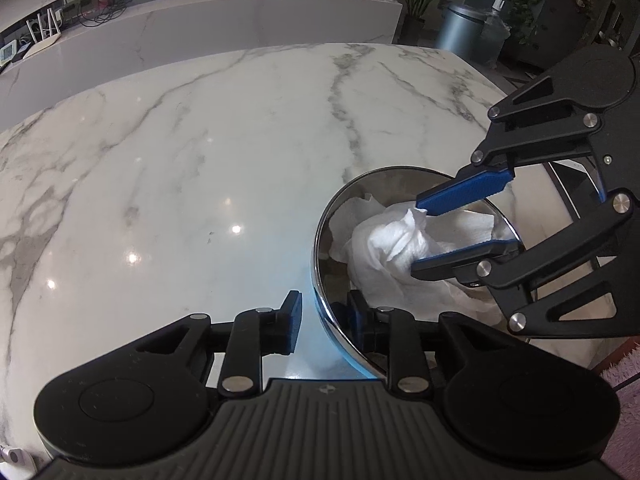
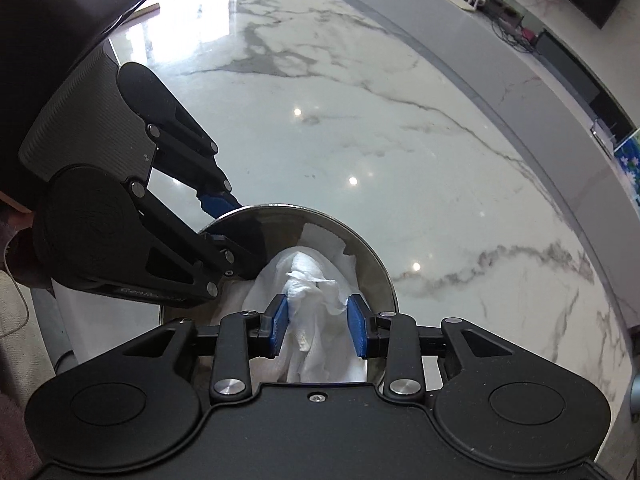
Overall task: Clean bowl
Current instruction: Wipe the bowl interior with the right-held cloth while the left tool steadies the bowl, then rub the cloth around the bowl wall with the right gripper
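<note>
Right gripper (image 2: 318, 326) hangs over the steel bowl (image 2: 372, 256), blue pads apart either side of a crumpled white paper towel (image 2: 310, 280), not pinching it. Left gripper (image 2: 218, 220) straddles the bowl's near-left rim. Marble tabletop (image 2: 400, 140) gleams beyond.

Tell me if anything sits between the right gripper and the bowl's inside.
Only the white paper towel. It lies bunched between the right gripper jaws, covering the steel bowl floor beneath.

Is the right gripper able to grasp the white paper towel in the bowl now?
Probably yes: the right gripper already straddles the paper towel inside the bowl, with nothing between.
</note>
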Motion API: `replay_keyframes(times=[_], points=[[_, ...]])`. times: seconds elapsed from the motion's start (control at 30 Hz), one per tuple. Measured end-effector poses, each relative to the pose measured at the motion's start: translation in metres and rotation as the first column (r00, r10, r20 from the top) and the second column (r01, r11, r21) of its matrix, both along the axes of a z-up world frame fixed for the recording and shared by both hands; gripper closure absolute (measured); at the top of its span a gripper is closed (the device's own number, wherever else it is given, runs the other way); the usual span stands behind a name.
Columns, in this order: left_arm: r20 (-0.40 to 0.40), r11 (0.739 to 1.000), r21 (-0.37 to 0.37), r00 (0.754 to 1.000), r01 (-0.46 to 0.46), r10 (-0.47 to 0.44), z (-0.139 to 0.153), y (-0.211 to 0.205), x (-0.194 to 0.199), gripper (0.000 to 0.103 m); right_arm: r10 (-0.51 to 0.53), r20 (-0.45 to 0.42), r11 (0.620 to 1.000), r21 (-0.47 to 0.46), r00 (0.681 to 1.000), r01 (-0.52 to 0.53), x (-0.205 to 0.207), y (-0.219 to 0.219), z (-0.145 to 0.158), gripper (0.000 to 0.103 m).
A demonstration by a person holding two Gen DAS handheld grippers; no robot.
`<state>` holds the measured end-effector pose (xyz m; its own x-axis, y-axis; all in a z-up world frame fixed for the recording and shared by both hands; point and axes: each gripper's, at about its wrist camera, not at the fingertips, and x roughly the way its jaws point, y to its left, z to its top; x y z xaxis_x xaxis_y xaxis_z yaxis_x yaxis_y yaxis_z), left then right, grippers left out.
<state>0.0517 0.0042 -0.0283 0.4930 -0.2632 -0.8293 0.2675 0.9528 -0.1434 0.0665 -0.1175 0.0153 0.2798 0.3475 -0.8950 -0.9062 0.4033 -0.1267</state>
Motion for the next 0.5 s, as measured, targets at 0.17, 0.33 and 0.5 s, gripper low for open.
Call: replay_keyframes(times=[0.17, 0.33, 0.5], points=[[0.000, 1.000, -0.001, 1.000, 0.006, -0.006, 0.0000, -0.0004, 0.0004, 0.083, -0.034, -0.032, 0.999, -0.014, 0.999, 0.034, 0.0063, 0.0057, -0.0095, 0.077], [-0.003, 1.000, -0.018, 1.000, -0.002, 0.002, 0.0000, 0.0007, 0.0011, 0.088, -0.092, -0.064, 0.995, -0.041, 0.994, 0.090, 0.0091, 0.0078, -0.0096, 0.086], [0.002, 1.000, -0.019, 1.000, -0.020, 0.020, 0.0001, 0.0005, 0.0005, 0.089, -0.120, -0.079, 0.990, -0.081, 0.990, 0.113, 0.0090, 0.0045, -0.0065, 0.088]])
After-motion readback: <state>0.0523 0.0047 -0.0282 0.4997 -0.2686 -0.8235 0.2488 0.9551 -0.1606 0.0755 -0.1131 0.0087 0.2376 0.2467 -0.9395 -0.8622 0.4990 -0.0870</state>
